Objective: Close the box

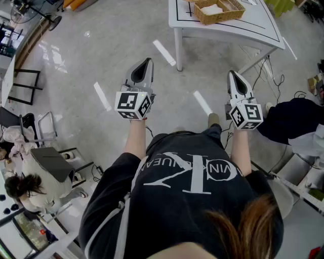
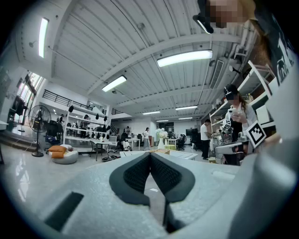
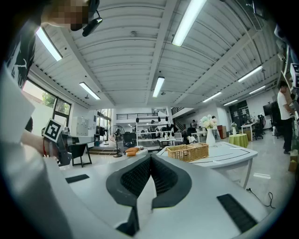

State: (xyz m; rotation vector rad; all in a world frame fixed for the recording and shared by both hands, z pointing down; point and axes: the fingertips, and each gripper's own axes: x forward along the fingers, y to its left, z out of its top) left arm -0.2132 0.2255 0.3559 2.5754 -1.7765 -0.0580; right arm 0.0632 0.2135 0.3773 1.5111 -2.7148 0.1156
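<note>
Left gripper (image 1: 147, 61), right gripper (image 1: 232, 74) closed, empty — basket (image 3: 188, 151) in right gripper view, not left's

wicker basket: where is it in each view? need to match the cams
Head view: wicker basket at the top edge, right of centre, on the white table.
Right gripper view: basket just right of centre, on the table.
Left gripper view: only a tan sliver at centre, on the table; possibly the basket, cannot confirm.
Shared landmark: the white table.
</note>
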